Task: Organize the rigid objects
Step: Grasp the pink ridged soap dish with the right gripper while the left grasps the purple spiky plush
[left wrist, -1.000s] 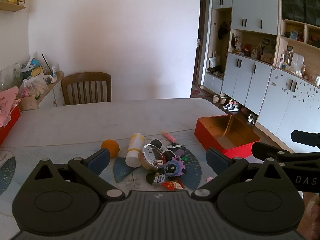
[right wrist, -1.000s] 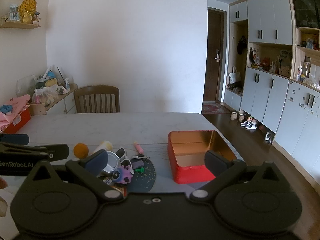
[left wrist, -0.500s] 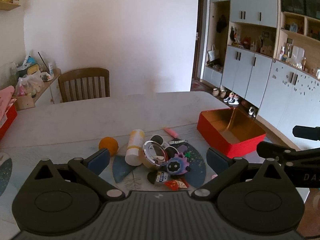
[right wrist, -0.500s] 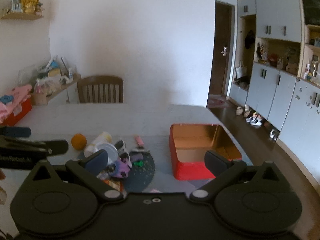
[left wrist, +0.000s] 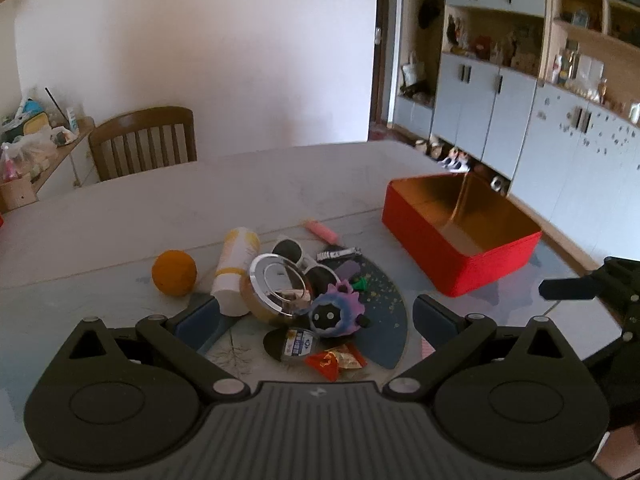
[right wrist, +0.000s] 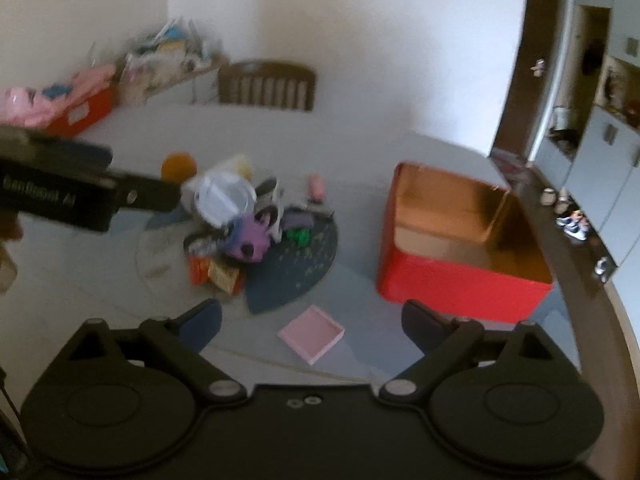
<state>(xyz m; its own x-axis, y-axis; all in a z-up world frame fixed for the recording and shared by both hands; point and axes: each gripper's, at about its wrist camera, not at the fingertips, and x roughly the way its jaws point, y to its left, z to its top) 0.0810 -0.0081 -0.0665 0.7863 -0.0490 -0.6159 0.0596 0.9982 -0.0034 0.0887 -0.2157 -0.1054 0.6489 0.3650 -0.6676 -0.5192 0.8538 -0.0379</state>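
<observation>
You are approaching: left claw wide and empty over the pile; right claw empty, closing. Next, grasp one item for the red box at two o'clock.

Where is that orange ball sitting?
In the left wrist view the orange ball sits on the table, left of the pile, beside the fallen white bottle.

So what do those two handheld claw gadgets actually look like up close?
Both are matte black plastic. The left gripper has two round discs, silver pivot screws, a ribbed body and dark blue finger pads. The right gripper matches but has a smooth body; white lettering runs along each one's side. No cables or sleeves show.
</observation>
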